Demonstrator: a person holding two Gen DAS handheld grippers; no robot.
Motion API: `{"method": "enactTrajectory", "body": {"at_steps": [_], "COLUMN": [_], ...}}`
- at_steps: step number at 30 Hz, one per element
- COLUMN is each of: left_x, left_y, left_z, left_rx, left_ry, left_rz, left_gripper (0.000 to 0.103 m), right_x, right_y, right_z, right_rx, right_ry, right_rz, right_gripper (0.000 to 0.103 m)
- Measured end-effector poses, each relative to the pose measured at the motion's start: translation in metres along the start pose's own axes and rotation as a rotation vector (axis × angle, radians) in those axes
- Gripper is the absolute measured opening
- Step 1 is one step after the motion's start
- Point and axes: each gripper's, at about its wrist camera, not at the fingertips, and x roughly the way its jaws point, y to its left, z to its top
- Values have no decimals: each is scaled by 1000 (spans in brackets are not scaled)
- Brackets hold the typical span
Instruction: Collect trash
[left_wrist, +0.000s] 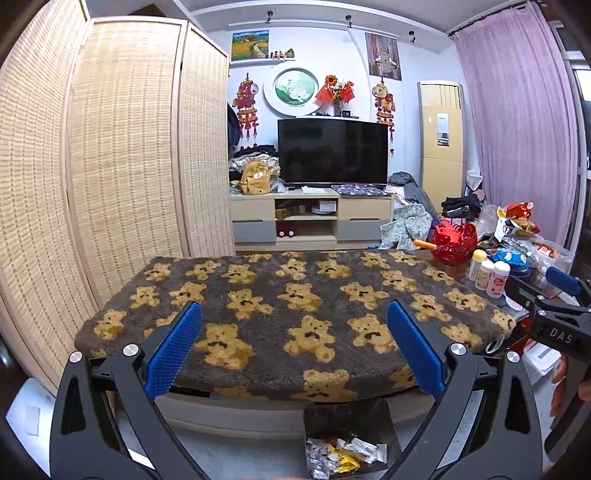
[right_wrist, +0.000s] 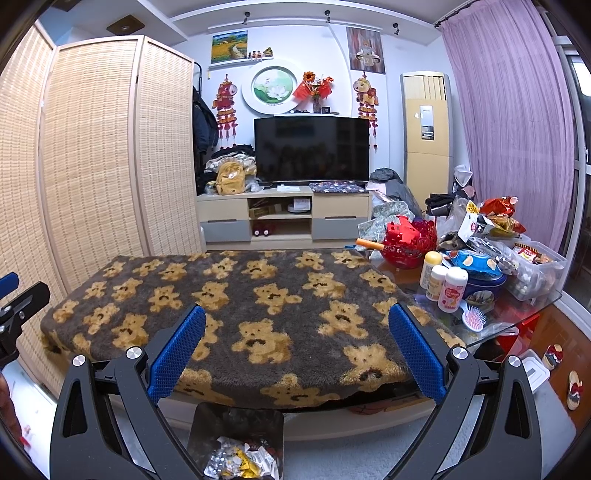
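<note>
While both grippers hang in the air, the left gripper (left_wrist: 294, 321) and right gripper (right_wrist: 297, 325) have their blue fingers spread wide, holding nothing. Below them, a bin (right_wrist: 236, 421) on the floor holds crumpled wrappers (right_wrist: 240, 459). Beyond lies a bear-print blanket (right_wrist: 229, 295), bare of trash.

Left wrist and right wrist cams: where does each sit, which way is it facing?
Left wrist: on the left gripper, facing across the bear blanket toward the TV; own blue fingers open, right gripper at right edge.
Right wrist: on the right gripper, same heading; own fingers open, left gripper at left edge.
Shared: blanket, TV, trash bin below.
</note>
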Motion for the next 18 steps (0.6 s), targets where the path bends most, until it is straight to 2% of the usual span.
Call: {"method": "enactTrajectory", "body": {"at_steps": [15,18], "left_x": [-1,0], "left_y": [-1,-2], "left_z": [1,2], "left_rx": [11,2], "left_ry": [-12,2], "left_rz": [5,-23], "left_gripper": [95,95], "right_x": [2,2], "right_y": [2,2], "right_z": [-4,-5], "right_rx": [-3,-2], "right_ry": [8,9], "right_rz": [-5,-6], "right_gripper": [100,100]}}
